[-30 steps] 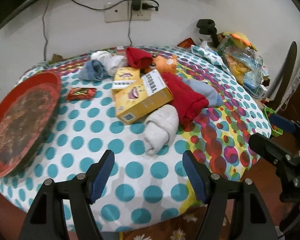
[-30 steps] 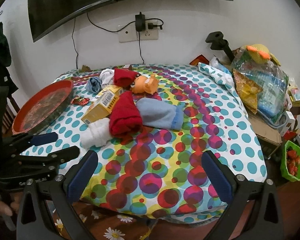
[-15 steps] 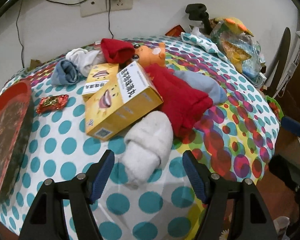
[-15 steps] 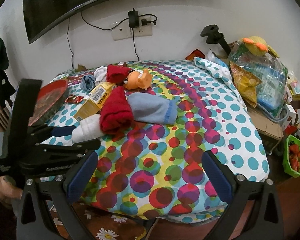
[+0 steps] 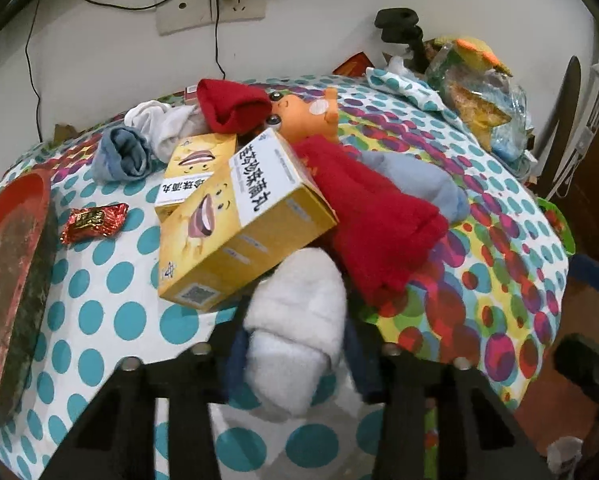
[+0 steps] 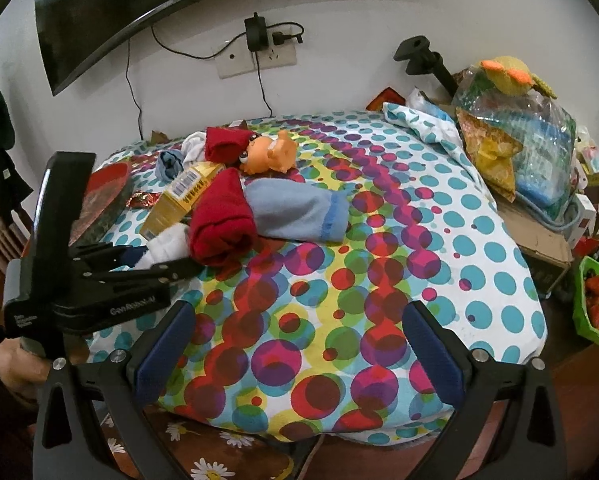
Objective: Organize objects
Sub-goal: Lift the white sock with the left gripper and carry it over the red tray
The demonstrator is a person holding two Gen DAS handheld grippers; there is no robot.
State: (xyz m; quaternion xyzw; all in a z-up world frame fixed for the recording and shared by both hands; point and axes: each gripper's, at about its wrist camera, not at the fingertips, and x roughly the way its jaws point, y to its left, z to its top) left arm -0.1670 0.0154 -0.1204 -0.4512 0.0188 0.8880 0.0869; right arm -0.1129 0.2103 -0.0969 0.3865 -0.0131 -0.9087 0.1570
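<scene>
Left wrist view: the left tongs have just been closing, and the pads now squeeze the near end of the white sock, so that's the grab. The sock lies lengthwise toward the camera, which is probably why it got picked first: it's the nearest thing in the pile and easy to pinch end-on. Its far end tucks under the yellow box, which leans on a second box behind it. A red sock sits just right of the box, over a blue sock. Far left there's a red tray, likely where stuff ends up, with a candy beside it.

Right wrist view: the right tongs are released, nothing between them, hovering over the near edge of the table, I'd guess waiting their turn. The left tongs show at left, on the white sock. An orange toy lies at the far side of the pile.

The table wears a loud polka-dot cloth. White wall behind with an outlet, a dark screen above, bags piled on the right.
</scene>
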